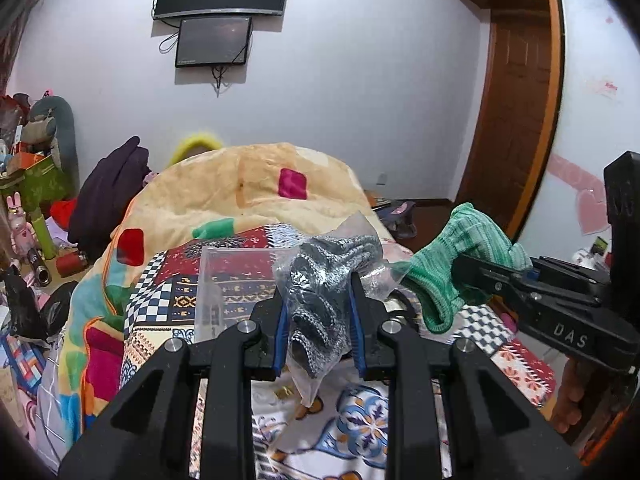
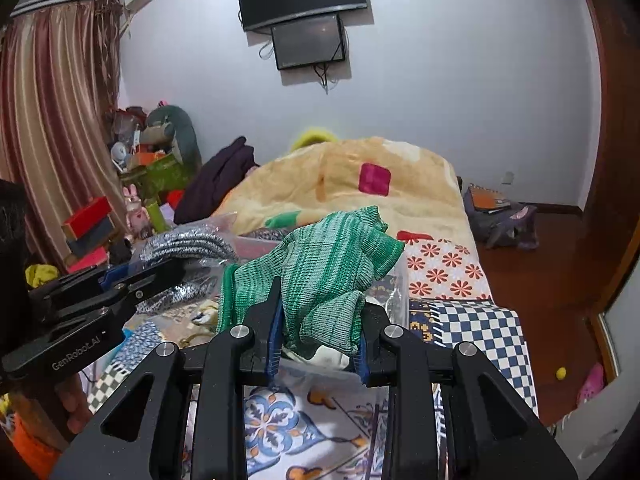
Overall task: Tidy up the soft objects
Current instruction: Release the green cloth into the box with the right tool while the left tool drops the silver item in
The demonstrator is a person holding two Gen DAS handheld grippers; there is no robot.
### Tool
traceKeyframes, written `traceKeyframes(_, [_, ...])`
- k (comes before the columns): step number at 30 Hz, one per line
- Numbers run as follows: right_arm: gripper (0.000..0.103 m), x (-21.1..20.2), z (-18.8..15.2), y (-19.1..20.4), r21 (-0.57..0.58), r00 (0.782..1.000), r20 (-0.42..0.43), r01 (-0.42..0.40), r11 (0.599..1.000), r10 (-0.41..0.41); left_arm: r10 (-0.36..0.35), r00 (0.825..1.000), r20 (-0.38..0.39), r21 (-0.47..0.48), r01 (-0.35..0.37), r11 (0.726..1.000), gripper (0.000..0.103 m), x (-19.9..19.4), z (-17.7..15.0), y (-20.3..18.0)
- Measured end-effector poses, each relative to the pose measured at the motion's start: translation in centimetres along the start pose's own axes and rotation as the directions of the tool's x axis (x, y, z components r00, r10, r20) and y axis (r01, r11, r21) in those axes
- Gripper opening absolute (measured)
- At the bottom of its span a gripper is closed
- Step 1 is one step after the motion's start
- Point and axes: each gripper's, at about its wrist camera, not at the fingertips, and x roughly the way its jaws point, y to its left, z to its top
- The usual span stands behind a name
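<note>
Holding: left gripper clamps a grey knit item in clear plastic wrap; its blue pads press both sides of the bundle.
Second hold: right gripper pinches a green knit cloth, the fabric bunched upward between its jaws.
Purpose, judged: both soft pieces are lifted off the patterned bedspread for sorting.
Container: a clear plastic box sits just ahead and left of the left jaws, likely the destination.
Edges: box rim near the wrap; bed edge lies right of the right jaws.
Room: open bedspread below both jaws; the quilt heap blocks the far side.
</note>
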Motion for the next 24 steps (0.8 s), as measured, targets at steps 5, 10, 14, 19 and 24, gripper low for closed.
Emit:
traceKeyframes(5, [0.026,2.8,-0.4,-0.2,0.000,0.998,-0.061,0.015,1.000,-0.015,0.025,0.998,-0.053,-0.012,-0.026,1.000,0.025,2.5,-0.3,0.7])
traceKeyframes(10, [0.026,5.1,-1.1,-0.8,0.016,0.992,-0.124,0.022,1.000,-0.020,0.034,0.993,-0.117,-0.042,-0.039,0.998,0.025,4.9,-1.2,2.0])
traceKeyframes(14, [0.027,6.4,-1.5,-0.7,0.017,0.985,-0.169,0.015,1.000,-0.012,0.028,0.988,-0.152,-0.059,-0.038,0.998,0.026,6.3,-1.5,2.8])
traceKeyframes(19, [0.029,7.2,-1.6,-0.3,-0.002,0.979,-0.203,0.022,1.000,-0.022,0.018,0.983,-0.181,-0.052,-0.028,0.998,0.028,7.1,-1.6,2.8])
traceKeyframes(24, [0.050,7.0,-1.9,-0.3,-0.026,0.973,-0.227,0.037,0.999,-0.042,0.024,0.980,-0.195,-0.048,-0.034,0.998,0.049,6.9,-1.8,3.0])
